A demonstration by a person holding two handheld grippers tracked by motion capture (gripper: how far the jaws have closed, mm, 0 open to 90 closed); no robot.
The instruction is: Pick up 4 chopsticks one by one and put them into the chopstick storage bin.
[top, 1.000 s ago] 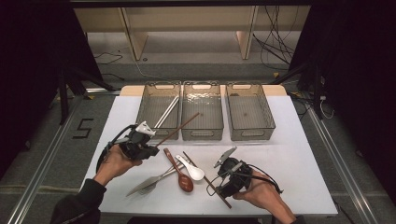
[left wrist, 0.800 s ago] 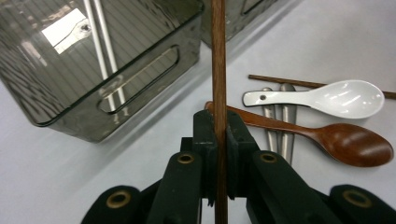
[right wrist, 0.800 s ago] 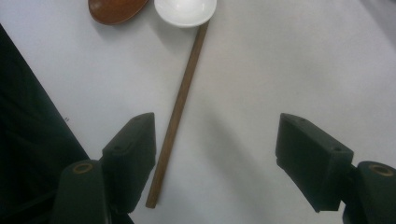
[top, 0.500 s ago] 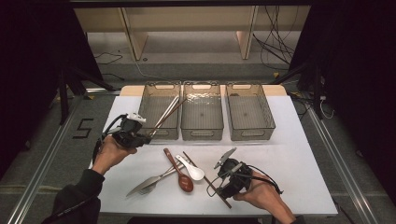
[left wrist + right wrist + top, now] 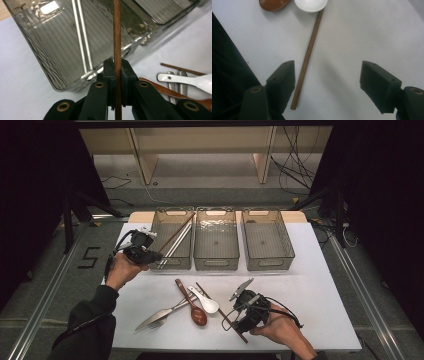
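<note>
The left gripper (image 5: 116, 75) clamps a chopstick (image 5: 116, 37) aimed ahead into the bin (image 5: 37, 50) (two metal ones inside), while the right gripper (image 5: 327, 82) gapes empty, another chopstick (image 5: 308, 58) between its jaws.

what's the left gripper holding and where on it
A wooden chopstick, pinched partway along its shaft between the fingers of the left gripper.

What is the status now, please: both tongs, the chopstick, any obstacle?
Left tongs shut on wooden chopstick, over the left bin. Right tongs open above second chopstick on table. Nothing in the way.
</note>
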